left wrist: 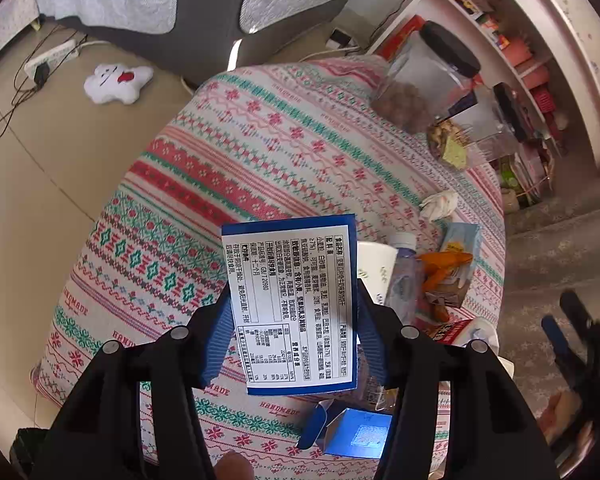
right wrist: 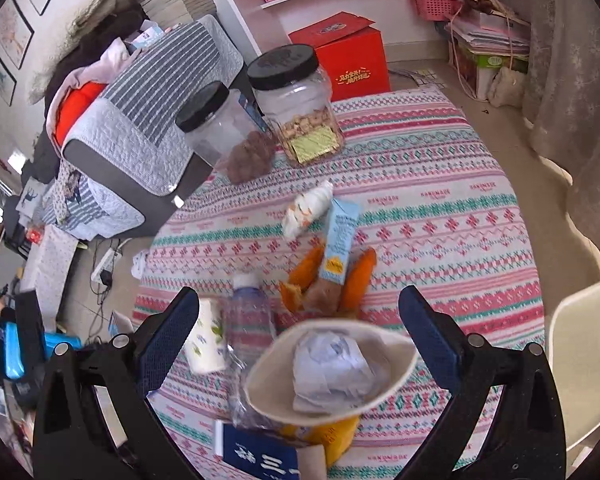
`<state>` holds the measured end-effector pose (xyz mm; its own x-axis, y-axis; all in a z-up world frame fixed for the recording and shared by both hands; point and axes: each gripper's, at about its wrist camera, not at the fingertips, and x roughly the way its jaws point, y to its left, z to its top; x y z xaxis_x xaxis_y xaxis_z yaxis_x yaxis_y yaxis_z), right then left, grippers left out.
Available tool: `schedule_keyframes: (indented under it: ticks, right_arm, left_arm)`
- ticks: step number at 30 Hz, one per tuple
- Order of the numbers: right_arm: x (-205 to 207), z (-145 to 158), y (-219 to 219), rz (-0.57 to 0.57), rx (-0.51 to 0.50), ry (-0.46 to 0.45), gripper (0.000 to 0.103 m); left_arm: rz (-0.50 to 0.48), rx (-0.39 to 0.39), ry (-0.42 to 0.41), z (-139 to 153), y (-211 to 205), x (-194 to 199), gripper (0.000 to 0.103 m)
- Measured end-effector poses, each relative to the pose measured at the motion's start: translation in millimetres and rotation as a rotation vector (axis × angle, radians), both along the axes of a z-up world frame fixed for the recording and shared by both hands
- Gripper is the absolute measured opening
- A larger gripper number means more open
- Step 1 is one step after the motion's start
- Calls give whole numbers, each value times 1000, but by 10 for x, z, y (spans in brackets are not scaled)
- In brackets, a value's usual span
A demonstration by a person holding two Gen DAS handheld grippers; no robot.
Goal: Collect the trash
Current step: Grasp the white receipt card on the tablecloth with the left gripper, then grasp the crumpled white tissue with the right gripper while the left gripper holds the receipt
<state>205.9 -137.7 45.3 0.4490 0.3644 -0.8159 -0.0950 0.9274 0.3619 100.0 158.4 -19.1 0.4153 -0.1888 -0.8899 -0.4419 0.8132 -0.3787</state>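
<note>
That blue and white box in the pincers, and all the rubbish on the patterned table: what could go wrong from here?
1. The left gripper pinches the blue and white box only near its lower end, so the box might tilt or slip out.
2. The plastic bottle and the paper cup lie on their sides close together; a nudge could roll them off the table.
3. The open right gripper hovers over the paper bowl holding crumpled paper, which may tip.

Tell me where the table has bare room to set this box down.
Bare cloth lies between the blue box in the left gripper and the jars. In the right view, the table's right side is free. The bottle, cup and peels crowd the near middle.
</note>
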Motion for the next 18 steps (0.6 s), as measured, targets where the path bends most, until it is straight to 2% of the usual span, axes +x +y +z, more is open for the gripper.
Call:
schedule_keyframes:
  ticks: [3, 4, 5, 9, 13, 18]
  right_arm:
    - [481, -61, 258, -24, 93, 121, 93]
    - [621, -143, 338, -43, 107, 164, 84]
    - [744, -253, 402, -76, 124, 209, 78]
    - [1095, -782, 574, -198, 115, 351, 67]
    - [1257, -1161, 646, -282, 30, 394, 65]
    - [1388, -1428, 640, -356, -32, 419, 62]
  left_arm:
    - [-26, 38, -67, 162, -62, 68, 55]
    - [-29, 54, -88, 150, -71, 124, 55]
    - [-26, 70, -111, 190, -89, 157, 55]
    - [-25, 106, -187, 347, -96, 178, 55]
    - [-44, 92, -197, 406, -62, 147, 55]
    - [-46, 95, -203, 419, -2, 119, 55]
